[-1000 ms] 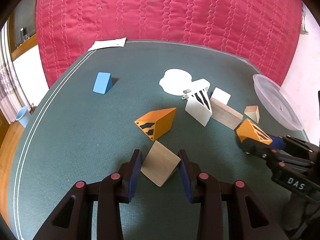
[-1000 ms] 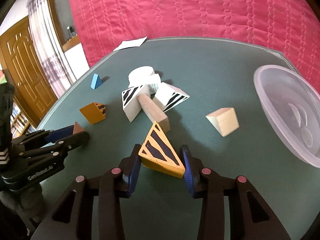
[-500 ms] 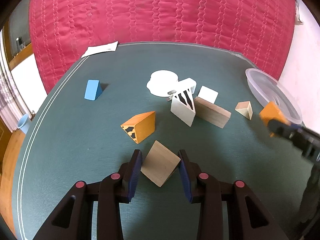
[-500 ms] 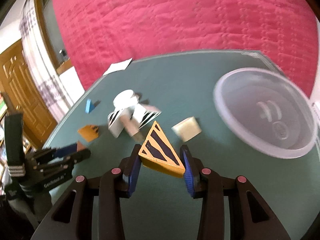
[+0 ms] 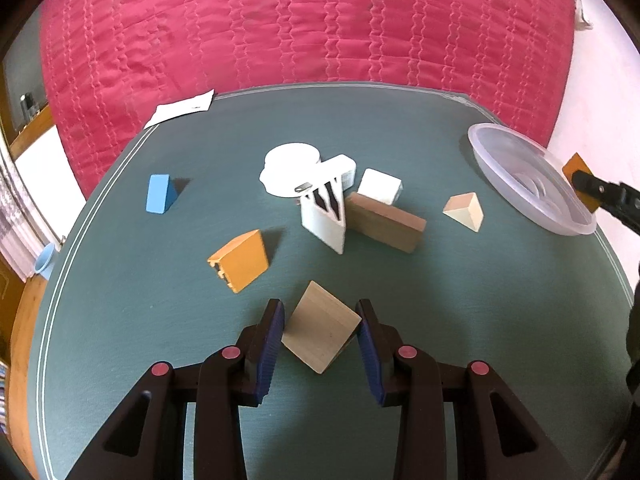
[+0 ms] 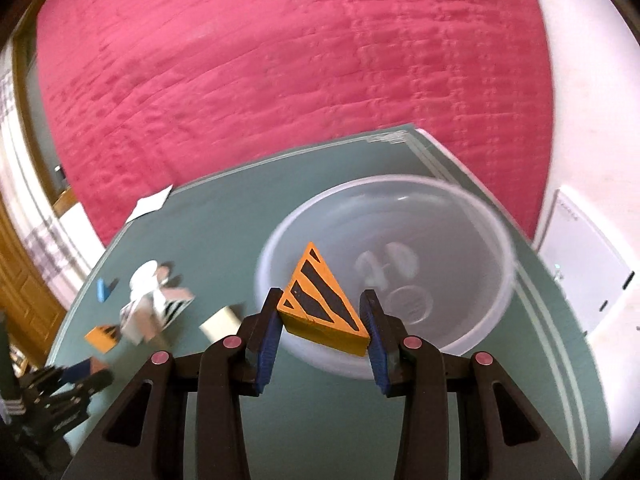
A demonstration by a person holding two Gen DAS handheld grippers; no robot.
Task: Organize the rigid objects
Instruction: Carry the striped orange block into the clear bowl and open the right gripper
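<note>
My left gripper (image 5: pixel 320 336) is shut on a plain wooden block (image 5: pixel 320 330), held above the green table (image 5: pixel 120 320). My right gripper (image 6: pixel 322 316) is shut on an orange wedge with black stripes (image 6: pixel 322 306) and holds it over the near rim of the clear plastic bowl (image 6: pixel 472 216). In the left wrist view the bowl (image 5: pixel 520 164) sits at the table's right edge, with the right gripper (image 5: pixel 596 190) and its orange wedge (image 5: pixel 576 166) beyond it.
On the table lie a blue wedge (image 5: pixel 158 194), an orange block (image 5: pixel 242 260), a white striped wedge (image 5: pixel 326 216), a brown plank (image 5: pixel 386 222), a white block (image 5: pixel 379 186), a pale wedge (image 5: pixel 466 210), a white disc (image 5: pixel 290 164) and a paper (image 5: pixel 180 108). A red quilt (image 5: pixel 320 20) lies behind.
My right gripper has carried the orange striped wedge to the right, from the table's middle to over the bowl. My left gripper still holds the wooden block and has risen and pulled back slightly.
</note>
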